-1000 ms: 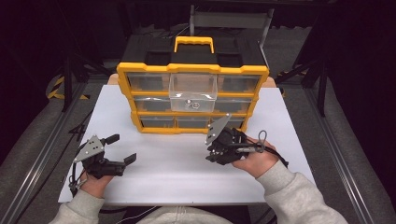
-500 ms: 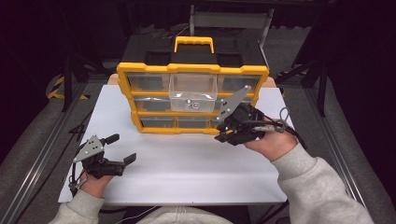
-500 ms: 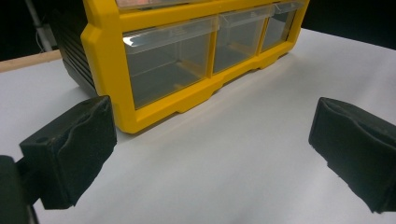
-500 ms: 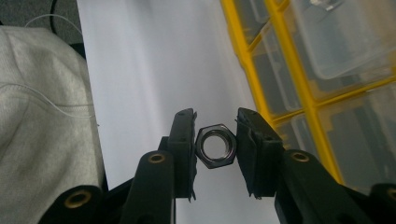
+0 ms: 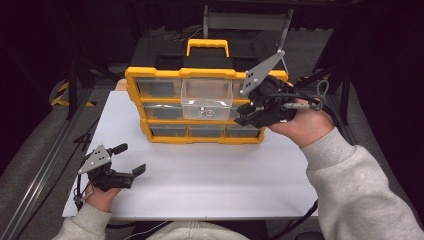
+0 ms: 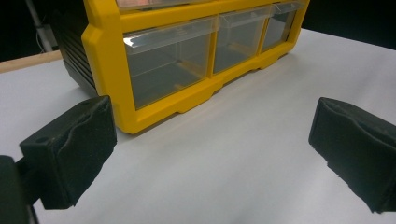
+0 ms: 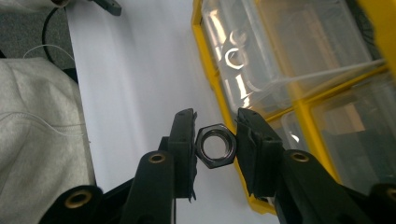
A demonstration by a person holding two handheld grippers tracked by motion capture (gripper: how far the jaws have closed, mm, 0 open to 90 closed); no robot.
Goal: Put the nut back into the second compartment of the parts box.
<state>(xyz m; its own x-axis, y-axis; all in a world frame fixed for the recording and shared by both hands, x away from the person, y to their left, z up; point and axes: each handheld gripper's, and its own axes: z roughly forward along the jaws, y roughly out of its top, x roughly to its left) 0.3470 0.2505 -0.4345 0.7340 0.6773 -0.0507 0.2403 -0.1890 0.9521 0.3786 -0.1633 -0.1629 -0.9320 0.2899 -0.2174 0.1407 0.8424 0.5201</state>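
Note:
A yellow organizer (image 5: pixel 137 95) with clear drawers stands at the back of the white table. Its middle drawer (image 5: pixel 206 97) is pulled out, with small metal parts (image 5: pixel 206 112) lying in it. My right gripper (image 5: pixel 241 119) hovers above the table at the organizer's right front, shut on a dark hex nut (image 7: pixel 216 145) pinched between its two pads. In the right gripper view the nut hangs beside the drawers (image 7: pixel 275 51). My left gripper (image 5: pixel 131 160) rests low at the table's front left, open with nothing between its pads (image 6: pixel 70 149), facing the organizer's bottom row (image 6: pixel 168 63).
The white table (image 5: pixel 210 175) lies bare between the organizer and the front edge. A grey sleeve (image 5: pixel 360 185) reaches in from the lower right. Dark floor and metal rails (image 5: pixel 45 165) surround the table.
My right gripper has risen from the table surface and moved right and back toward the organizer's right side, still shut. The left gripper has stayed in place.

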